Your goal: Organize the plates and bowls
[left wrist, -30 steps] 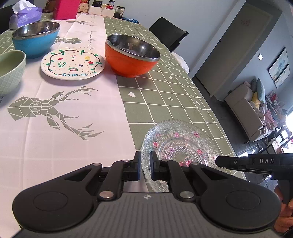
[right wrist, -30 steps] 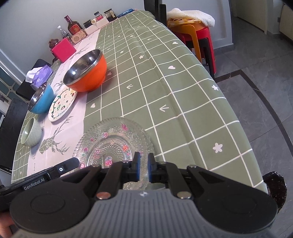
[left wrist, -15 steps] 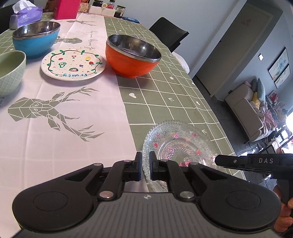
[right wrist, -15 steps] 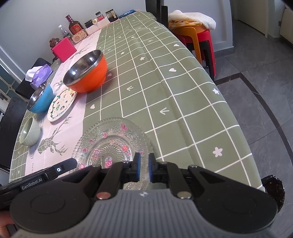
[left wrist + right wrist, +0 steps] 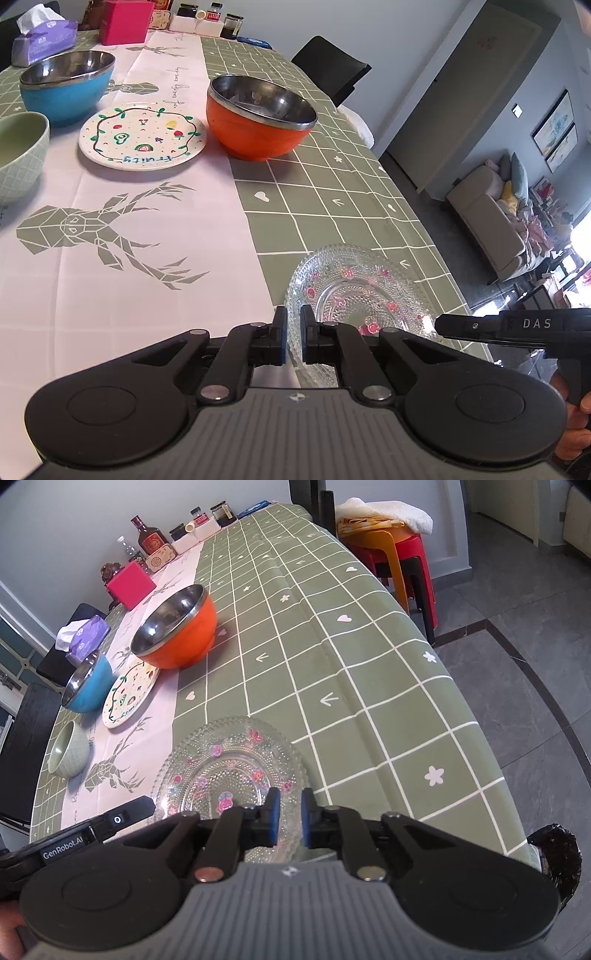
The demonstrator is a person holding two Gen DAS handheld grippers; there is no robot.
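Observation:
A clear glass plate with pink flowers [image 5: 362, 291] [image 5: 229, 771] is at the table's near edge. My left gripper [image 5: 292, 332] is shut on its near-left rim. My right gripper [image 5: 289, 814] has its jaws slightly apart around the near-right rim, with a gap showing. Farther back stand an orange steel-lined bowl [image 5: 258, 118] [image 5: 177, 631], a white fruit-patterned plate [image 5: 142, 134] [image 5: 129, 694], a blue bowl [image 5: 66, 88] [image 5: 86, 685] and a pale green bowl [image 5: 18, 155] [image 5: 68, 749].
The tablecloth [image 5: 332, 192] is green checked with a pink deer runner. A tissue box [image 5: 42, 37], a red box [image 5: 127, 22] and jars [image 5: 210, 18] stand at the far end. Stacked stools [image 5: 391, 550] and a black chair [image 5: 332, 70] stand beside the table.
My right gripper's jaws have opened a little off the glass plate's rim. My left gripper keeps its hold. The plate has barely moved.

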